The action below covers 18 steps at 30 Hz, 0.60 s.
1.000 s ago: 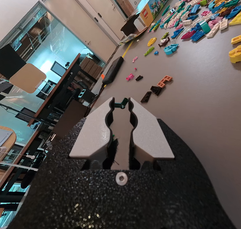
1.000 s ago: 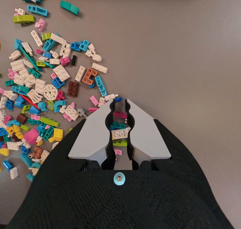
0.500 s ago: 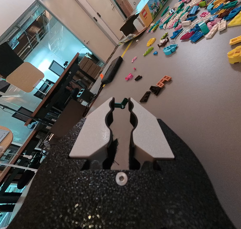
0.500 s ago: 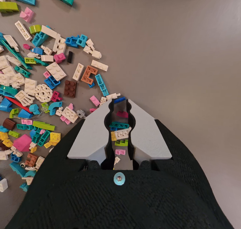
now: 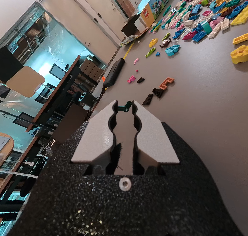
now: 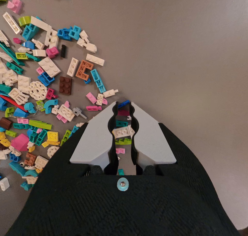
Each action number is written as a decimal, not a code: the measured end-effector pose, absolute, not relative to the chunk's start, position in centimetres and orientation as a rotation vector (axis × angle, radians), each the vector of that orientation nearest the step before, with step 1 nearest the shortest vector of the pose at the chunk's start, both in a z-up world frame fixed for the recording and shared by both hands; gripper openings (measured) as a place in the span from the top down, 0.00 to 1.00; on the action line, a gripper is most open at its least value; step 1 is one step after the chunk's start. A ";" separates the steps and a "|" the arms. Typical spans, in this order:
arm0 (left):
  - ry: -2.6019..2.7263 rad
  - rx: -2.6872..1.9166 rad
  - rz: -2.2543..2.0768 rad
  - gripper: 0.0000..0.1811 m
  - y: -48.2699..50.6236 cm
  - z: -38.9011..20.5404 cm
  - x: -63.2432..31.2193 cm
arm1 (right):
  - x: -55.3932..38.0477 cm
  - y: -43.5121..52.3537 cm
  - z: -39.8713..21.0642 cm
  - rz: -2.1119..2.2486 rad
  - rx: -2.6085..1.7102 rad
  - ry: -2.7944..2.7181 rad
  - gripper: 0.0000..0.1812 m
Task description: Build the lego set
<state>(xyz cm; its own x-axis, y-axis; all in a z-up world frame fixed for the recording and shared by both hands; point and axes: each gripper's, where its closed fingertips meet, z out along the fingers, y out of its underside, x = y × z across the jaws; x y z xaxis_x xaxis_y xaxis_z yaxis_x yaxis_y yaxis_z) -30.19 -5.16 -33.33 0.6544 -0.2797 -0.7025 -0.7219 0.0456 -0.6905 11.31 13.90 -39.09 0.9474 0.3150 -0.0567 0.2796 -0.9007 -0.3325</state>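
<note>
My left claw (image 5: 125, 105) pinches a tiny green bent piece (image 5: 125, 106) | right claw (image 6: 123, 104) slightly parted, empty, above a blue brick (image 6: 124, 103) | light, stiff, slippery: grip flat sides.

The table (image 6: 174, 41) is a smooth, matt grey surface. The bricks (image 6: 49, 67) scattered on it are hard plastic with a slight gloss. Both grippers have matt, finely grained grey plastic fingers (image 5: 98, 134) set in rough black housings; the left gripper (image 5: 124, 106) housing glitters with speckles. A shiny metal screw (image 6: 122, 184) sits in the right housing. The far box (image 5: 154, 8) is glossy printed cardboard.
</note>
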 end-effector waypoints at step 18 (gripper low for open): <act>0.866 -1.536 0.421 0.90 -5.1 -33.4 -30.3 | 10.5 14.0 -38.4 0.228 -2.702 -0.497 0.98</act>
<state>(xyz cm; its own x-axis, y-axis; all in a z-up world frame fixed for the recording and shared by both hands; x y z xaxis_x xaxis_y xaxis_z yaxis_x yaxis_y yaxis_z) -30.30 -5.09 -33.36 0.6501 -0.2768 -0.7076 -0.7273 0.0431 -0.6850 10.45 14.03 -38.37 0.9242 0.3715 -0.0886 0.3094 -0.8644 -0.3964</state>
